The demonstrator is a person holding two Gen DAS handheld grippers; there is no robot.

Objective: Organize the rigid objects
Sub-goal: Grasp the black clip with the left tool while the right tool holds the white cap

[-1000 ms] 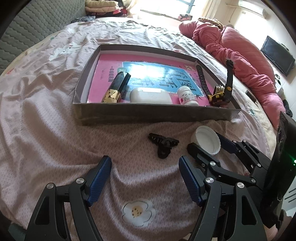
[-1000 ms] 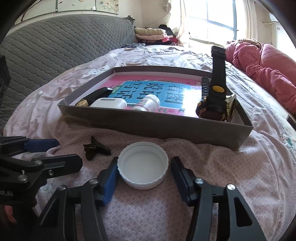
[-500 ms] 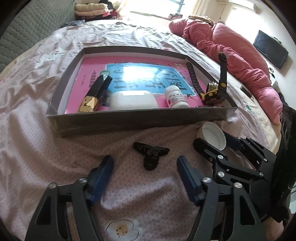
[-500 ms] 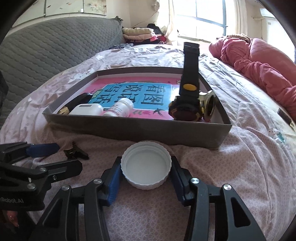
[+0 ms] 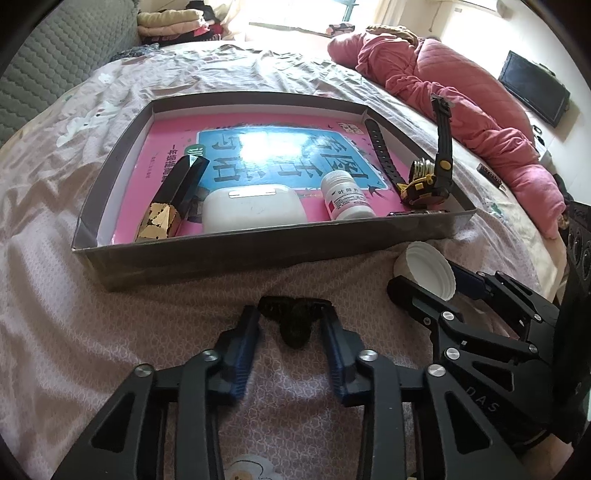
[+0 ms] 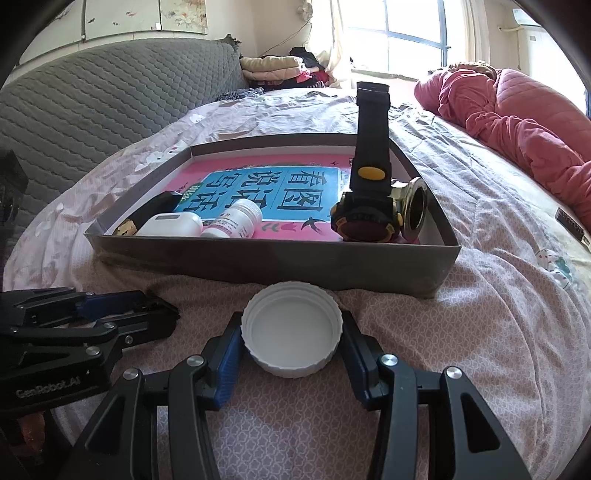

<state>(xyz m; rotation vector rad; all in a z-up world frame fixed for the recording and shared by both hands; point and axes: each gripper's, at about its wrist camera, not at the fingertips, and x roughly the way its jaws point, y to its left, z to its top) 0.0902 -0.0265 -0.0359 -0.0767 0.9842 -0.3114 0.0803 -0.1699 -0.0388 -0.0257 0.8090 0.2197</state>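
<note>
Lid [image 6: 291, 334] pinched in right tool [image 6: 291, 339] beside tray wall [image 6: 273, 260] — left tool [image 5: 290, 332] clamps black clip [image 5: 293, 317].

A home bedroom: everything lies on a bed [image 6: 498, 314] with a pink flowered sheet. At its head stands a grey quilted headboard [image 6: 110, 99]; a pink duvet [image 5: 461, 96] is bunched along its far side, folded clothes [image 6: 273, 68] beyond it by a sunlit window [image 6: 413, 33].

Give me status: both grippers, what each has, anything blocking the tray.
Left gripper shut on black clip. Right gripper shut on white lid. Both on the bedspread, short of the tray. Only its near wall stands between.
</note>
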